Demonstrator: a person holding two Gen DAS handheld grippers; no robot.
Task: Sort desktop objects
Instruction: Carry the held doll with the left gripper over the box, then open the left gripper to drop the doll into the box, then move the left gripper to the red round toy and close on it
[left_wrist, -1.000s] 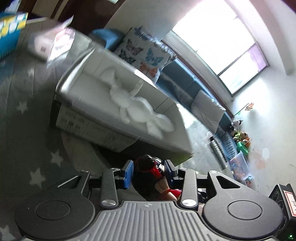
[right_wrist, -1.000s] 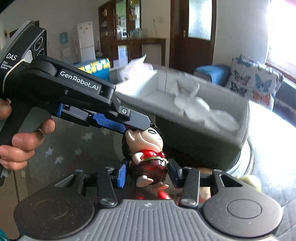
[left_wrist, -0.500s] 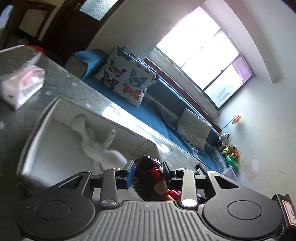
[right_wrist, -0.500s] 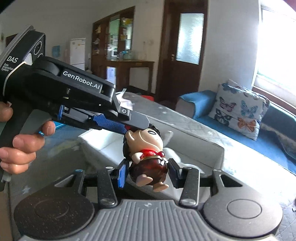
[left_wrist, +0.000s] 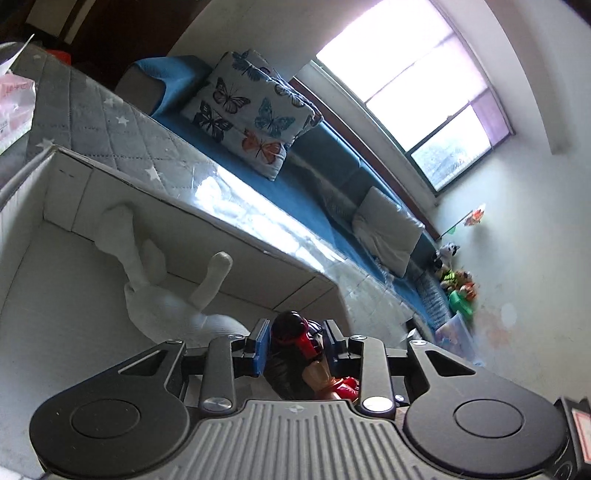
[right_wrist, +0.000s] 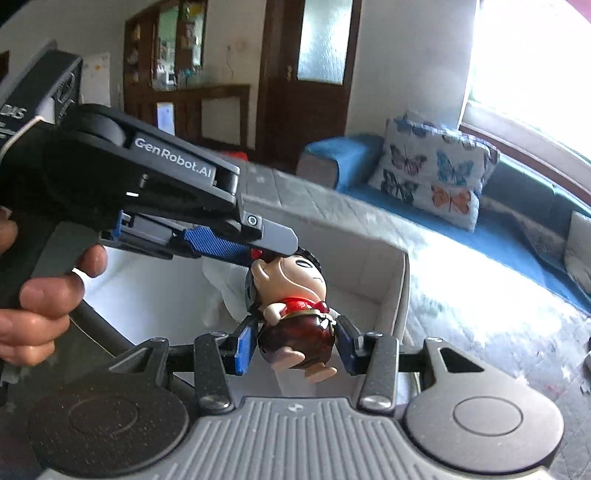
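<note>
At the far left of the right wrist view, a hand (right_wrist: 40, 306) grips the handle of the left gripper (right_wrist: 273, 251), which reaches in from the upper left; its jaws have just been closing, narrow now, about the head of the cartoon figurine (right_wrist: 295, 314). Whether they press on it cannot be told. At lower centre the right gripper (right_wrist: 293, 343) clamps the figurine's dark red body between its blue pads. The toy hangs tilted above the white box (right_wrist: 391, 295), in mid-frame, with a white plush rabbit (left_wrist: 155, 295) lying inside. To the right, a butterfly cushion (right_wrist: 432, 173) rests on a blue sofa (right_wrist: 517, 236).
</note>
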